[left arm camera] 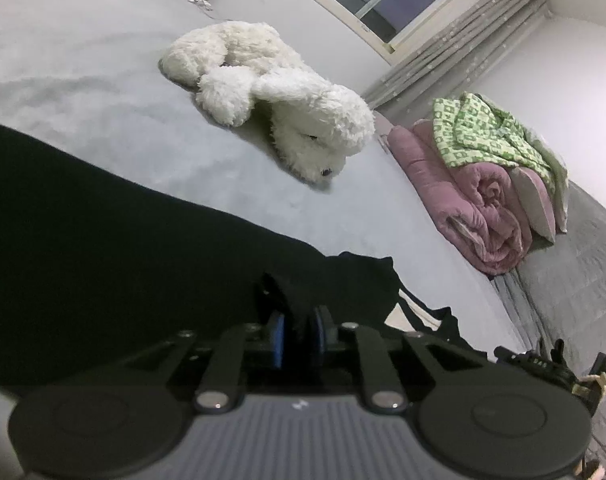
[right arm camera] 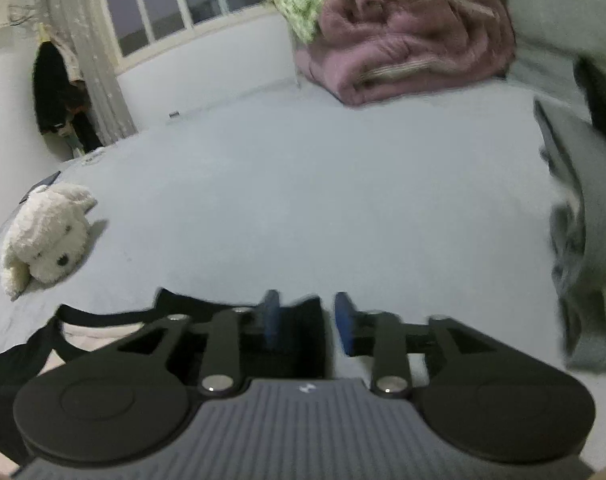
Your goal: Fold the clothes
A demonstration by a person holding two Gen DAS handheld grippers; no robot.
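Left wrist view: left gripper (left arm camera: 299, 334) w/ blue pads nearly together, pinching a fold of the black fabric garment (left arm camera: 103, 240), which spreads on the pale grey bed sheet (left arm camera: 103, 60) to the left of the fingers and under them. White fluffy plush dog (left arm camera: 271, 96) lies well ahead; rolled pink quilt (left arm camera: 483, 208) w/ green patterned cloth (left arm camera: 487, 136) ahead-right. Right wrist view: right gripper (right arm camera: 307, 316) fingers spread apart; garment's black strap edge sits btwn them and off to the left, pads not pressing it. Grey folded clothes (right arm camera: 583, 240) far right, blurred.
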